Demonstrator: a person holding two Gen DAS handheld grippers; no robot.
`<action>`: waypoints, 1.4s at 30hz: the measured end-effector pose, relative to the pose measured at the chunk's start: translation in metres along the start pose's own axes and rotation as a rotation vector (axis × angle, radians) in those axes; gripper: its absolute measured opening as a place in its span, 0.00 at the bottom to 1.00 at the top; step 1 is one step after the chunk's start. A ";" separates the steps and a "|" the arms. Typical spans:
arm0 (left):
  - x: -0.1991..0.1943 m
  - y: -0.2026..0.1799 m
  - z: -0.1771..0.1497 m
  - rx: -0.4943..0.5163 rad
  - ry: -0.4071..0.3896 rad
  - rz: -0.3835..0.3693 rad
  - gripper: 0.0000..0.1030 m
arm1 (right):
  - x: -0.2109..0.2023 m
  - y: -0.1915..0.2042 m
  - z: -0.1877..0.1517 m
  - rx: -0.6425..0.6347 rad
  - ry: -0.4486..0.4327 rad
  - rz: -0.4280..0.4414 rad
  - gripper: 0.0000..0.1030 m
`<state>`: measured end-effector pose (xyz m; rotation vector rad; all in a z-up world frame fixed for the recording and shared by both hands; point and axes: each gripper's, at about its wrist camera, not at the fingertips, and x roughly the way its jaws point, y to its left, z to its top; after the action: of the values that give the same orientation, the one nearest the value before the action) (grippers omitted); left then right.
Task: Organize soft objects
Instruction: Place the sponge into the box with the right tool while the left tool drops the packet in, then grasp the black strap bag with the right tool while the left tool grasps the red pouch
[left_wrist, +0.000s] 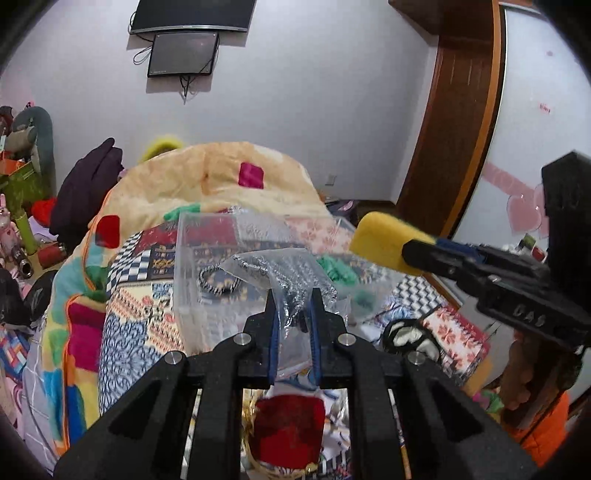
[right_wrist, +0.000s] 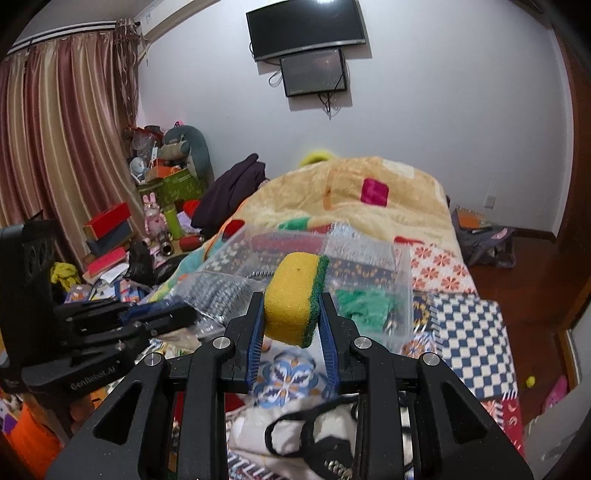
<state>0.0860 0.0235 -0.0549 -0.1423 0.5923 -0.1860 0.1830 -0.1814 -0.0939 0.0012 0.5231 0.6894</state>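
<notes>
Only the right wrist view shows the sponge's (right_wrist: 295, 295) green scourer face; the right gripper (right_wrist: 293, 314) pinches the sponge above the clear bin (right_wrist: 402, 295), while the left gripper (left_wrist: 293, 314) is clamped on a clear plastic bag (left_wrist: 288, 280).

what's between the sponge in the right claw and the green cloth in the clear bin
Only the clear bin's near wall. In the right wrist view the sponge hangs before it, and the green cloth lies just inside.

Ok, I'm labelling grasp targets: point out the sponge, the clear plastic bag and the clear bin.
sponge (right_wrist: 293, 295), right wrist view, yellow face.
clear plastic bag (left_wrist: 291, 291), left wrist view, part between the fingers.
clear bin (left_wrist: 192, 295), left wrist view, left wall.
</notes>
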 end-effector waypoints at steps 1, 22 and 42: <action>0.001 0.000 0.003 0.001 -0.004 0.001 0.13 | 0.002 -0.001 0.003 0.000 -0.003 -0.005 0.25; 0.110 0.018 0.010 0.053 0.190 0.116 0.14 | 0.091 -0.020 0.001 -0.007 0.243 -0.073 0.25; 0.011 0.014 0.014 0.032 0.016 0.127 0.65 | 0.014 -0.016 0.013 -0.017 0.057 -0.121 0.73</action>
<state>0.1046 0.0362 -0.0515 -0.0716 0.6116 -0.0740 0.2083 -0.1832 -0.0919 -0.0662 0.5676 0.5773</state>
